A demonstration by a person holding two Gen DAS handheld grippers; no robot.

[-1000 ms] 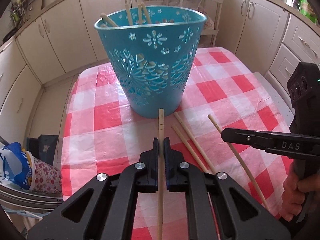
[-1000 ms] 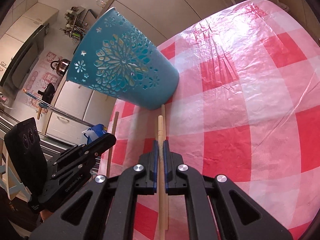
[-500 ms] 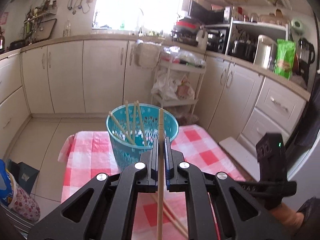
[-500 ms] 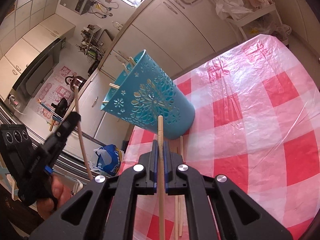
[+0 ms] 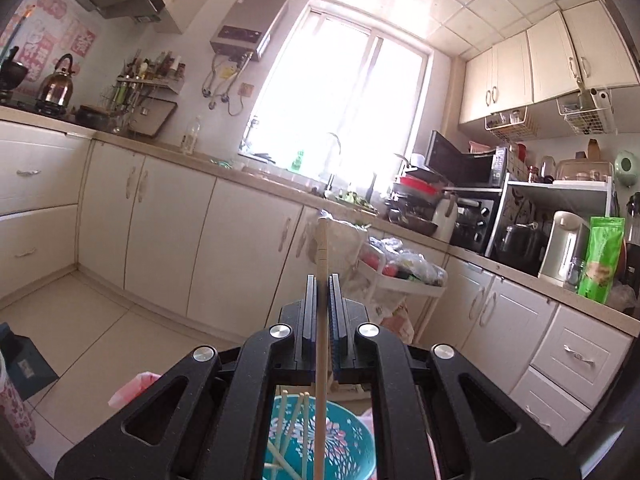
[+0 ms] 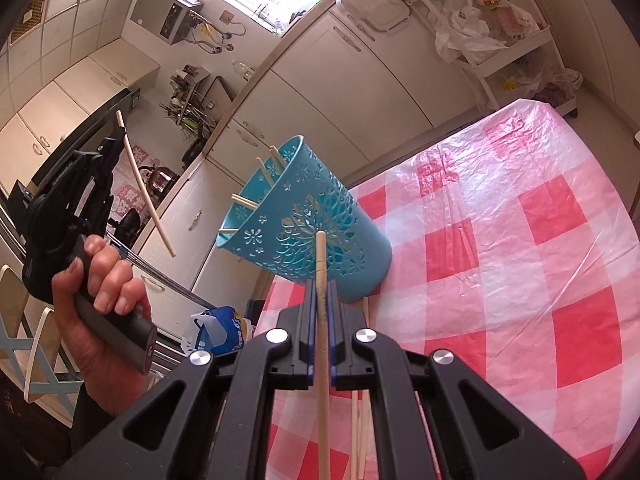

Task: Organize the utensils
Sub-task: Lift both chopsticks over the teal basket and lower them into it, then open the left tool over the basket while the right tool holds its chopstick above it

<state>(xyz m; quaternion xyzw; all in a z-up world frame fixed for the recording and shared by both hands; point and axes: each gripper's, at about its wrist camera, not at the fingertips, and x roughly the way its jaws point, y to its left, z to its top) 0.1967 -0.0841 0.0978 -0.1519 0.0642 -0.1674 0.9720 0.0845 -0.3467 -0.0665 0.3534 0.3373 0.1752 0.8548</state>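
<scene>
My left gripper (image 5: 321, 280) is shut on a wooden chopstick (image 5: 321, 304), held upright above the blue perforated basket (image 5: 344, 452), which holds several chopsticks. In the right wrist view the left gripper (image 6: 116, 136) shows at the left with its chopstick (image 6: 146, 196) hanging down, left of the basket (image 6: 320, 240). My right gripper (image 6: 320, 284) is shut on another chopstick (image 6: 322, 360), raised over the table near the basket's base. More chopsticks (image 6: 358, 420) lie on the checked tablecloth (image 6: 520, 280) below it.
Cream kitchen cabinets (image 5: 224, 240) and a cluttered counter (image 5: 520, 240) stand behind. A white trolley with bags (image 6: 500, 32) stands beyond the table's far end. A blue bag (image 6: 216, 332) sits on the floor at the left.
My left gripper has risen and tilted up with its chopstick, now over the basket. My right gripper has lifted further from the table with its chopstick.
</scene>
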